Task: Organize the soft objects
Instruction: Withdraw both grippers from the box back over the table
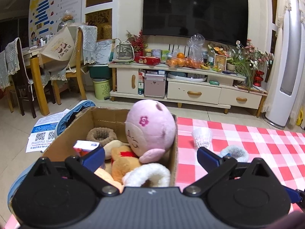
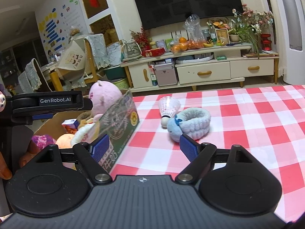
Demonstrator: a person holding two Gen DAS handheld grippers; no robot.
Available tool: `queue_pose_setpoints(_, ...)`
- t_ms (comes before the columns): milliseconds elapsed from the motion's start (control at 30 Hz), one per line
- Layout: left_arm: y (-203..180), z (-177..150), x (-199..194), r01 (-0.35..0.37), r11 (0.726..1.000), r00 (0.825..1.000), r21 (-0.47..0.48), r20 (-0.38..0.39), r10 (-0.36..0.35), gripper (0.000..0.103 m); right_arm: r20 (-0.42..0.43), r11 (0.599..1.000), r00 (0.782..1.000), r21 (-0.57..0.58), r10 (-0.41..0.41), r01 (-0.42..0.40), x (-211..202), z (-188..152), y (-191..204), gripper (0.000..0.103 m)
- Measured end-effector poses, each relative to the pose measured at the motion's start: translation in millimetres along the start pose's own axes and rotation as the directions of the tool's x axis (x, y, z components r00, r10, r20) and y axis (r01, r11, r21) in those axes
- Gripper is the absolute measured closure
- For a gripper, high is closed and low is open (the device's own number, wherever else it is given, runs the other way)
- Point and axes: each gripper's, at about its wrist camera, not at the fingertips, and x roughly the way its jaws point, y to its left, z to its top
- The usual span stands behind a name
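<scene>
A cardboard box [image 1: 86, 119] at the table's left edge holds a pink plush doll [image 1: 150, 127], an orange bear [image 1: 124, 160], a white fluffy band [image 1: 150, 174] and a brown ring [image 1: 101, 134]. My left gripper [image 1: 150, 157] is open and empty over the box. The box [image 2: 122, 122] and the doll [image 2: 105, 97] also show in the right wrist view. A blue fluffy band with a small plush [image 2: 190, 125] lies on the checked cloth. My right gripper [image 2: 145, 147] is open and empty, just short of that band. The left gripper's body shows at the left of that view.
A white shuttlecock [image 2: 168, 106] lies beside the blue band on the red-and-white checked tablecloth [image 2: 247, 124]. A small red and blue carton [image 1: 85, 147] sits in the box. Papers [image 1: 44, 131] lie on the floor left of the box. A TV cabinet stands behind.
</scene>
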Motion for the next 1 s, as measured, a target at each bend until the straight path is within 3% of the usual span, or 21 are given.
queue_pose_setpoints(567,-36.8,-5.4,-2.9,0.027,0.996,1.000,0.088,0.001,-0.027,0.001,-0.003,0.995,0.997,0.060,-0.075,0.075,10.5,-5.0,-16.4,0.002)
queue_pose_setpoints(767,-43.6,-9.1,-6.6,0.030,0.992,0.999,0.125,0.009,-0.031,0.001,-0.036,0.992,0.994,0.055,-0.108,0.109,33.4,-5.0,-27.5,0.002)
queue_pose_setpoints(1000,-46.0,-11.3,-12.5,0.048,0.992,0.999,0.120,0.013,-0.050,0.001,-0.063,0.997,0.995,0.016,-0.072,0.073,67.5,7.6,-32.3,0.000)
